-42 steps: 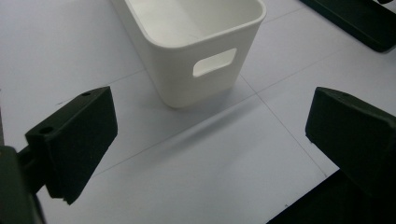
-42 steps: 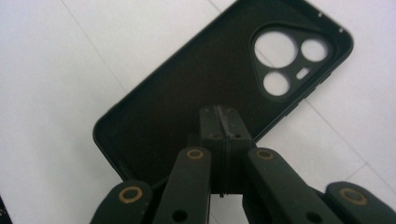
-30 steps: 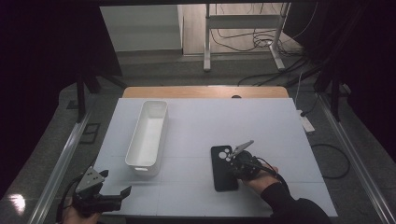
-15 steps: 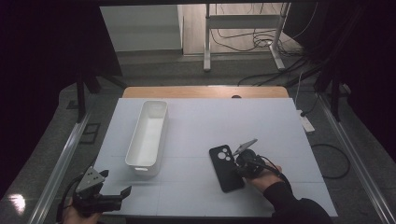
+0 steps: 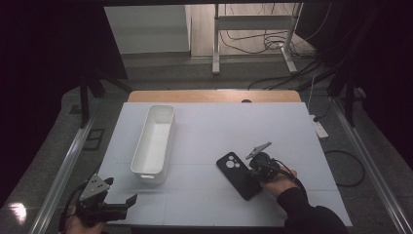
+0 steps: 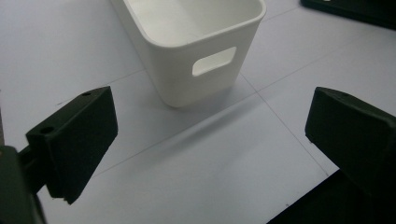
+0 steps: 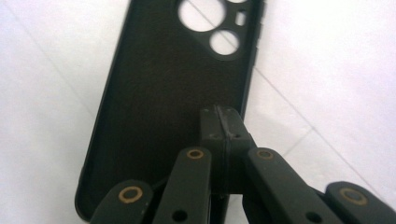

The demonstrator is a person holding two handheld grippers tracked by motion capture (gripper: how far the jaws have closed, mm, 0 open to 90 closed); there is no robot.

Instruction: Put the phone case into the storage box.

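Note:
A black phone case (image 5: 234,171) lies inside-up on the white table, right of centre, with its camera holes at the far end. In the right gripper view the case (image 7: 173,93) runs away from me. My right gripper (image 5: 252,176) sits at the case's right long edge, and its jaws (image 7: 222,116) are pressed together on that rim. My left gripper (image 5: 127,203) hovers at the table's near left corner. Its jaws stand wide apart with nothing between them (image 6: 210,135).
A long white bin (image 5: 146,171) stands left of centre, empty, with its handle-slot end (image 6: 187,79) facing my left gripper. A wooden strip (image 5: 214,96) borders the table's far edge. Metal rails run along both sides, and cables lie on the floor beyond.
The phone case has turned slightly, its near end swinging to the right along with my right gripper. The left gripper has stayed put.

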